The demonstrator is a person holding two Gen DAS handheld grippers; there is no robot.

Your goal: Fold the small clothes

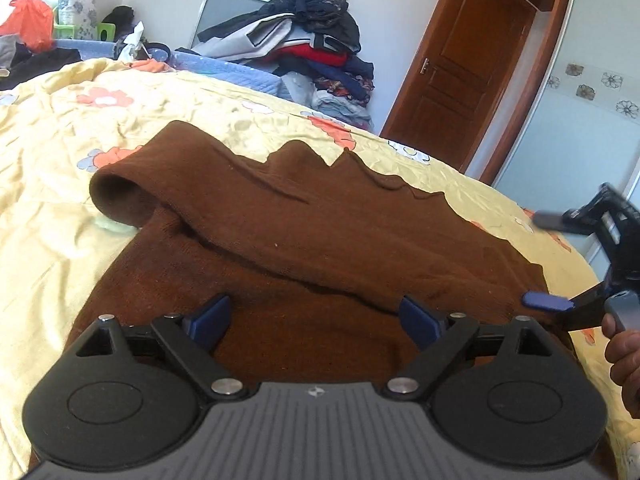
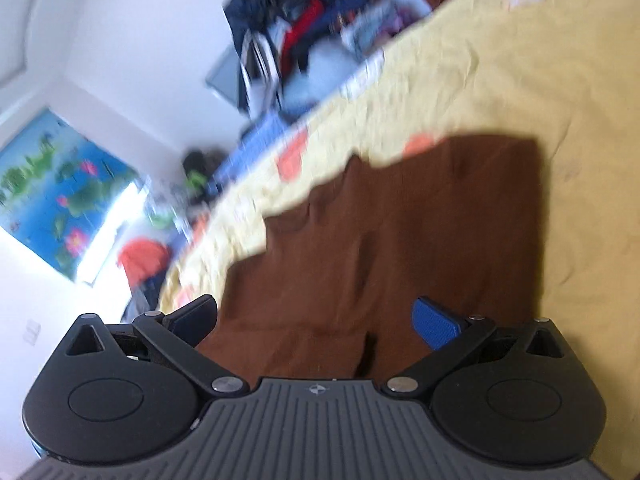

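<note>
A small brown knit garment [image 1: 304,236] lies on the yellow flowered bedspread [image 1: 48,184], its upper part folded over the lower in a thick roll. My left gripper [image 1: 316,320] hovers just over the near half of the cloth, jaws wide apart and nothing between its blue pads. The right gripper [image 1: 548,260] shows at the right edge of the left wrist view, held by a hand [image 1: 624,356], its fingers spread. The right wrist view is blurred and tilted. There the right gripper [image 2: 316,320] stands open above the brown garment [image 2: 400,248], holding nothing.
A tall heap of mixed clothes [image 1: 308,40] rests against the wall past the bed's far edge. A brown wooden door [image 1: 460,68] stands at the right. An orange bag [image 1: 30,20] and green items sit at the far left. Bare bedspread surrounds the garment.
</note>
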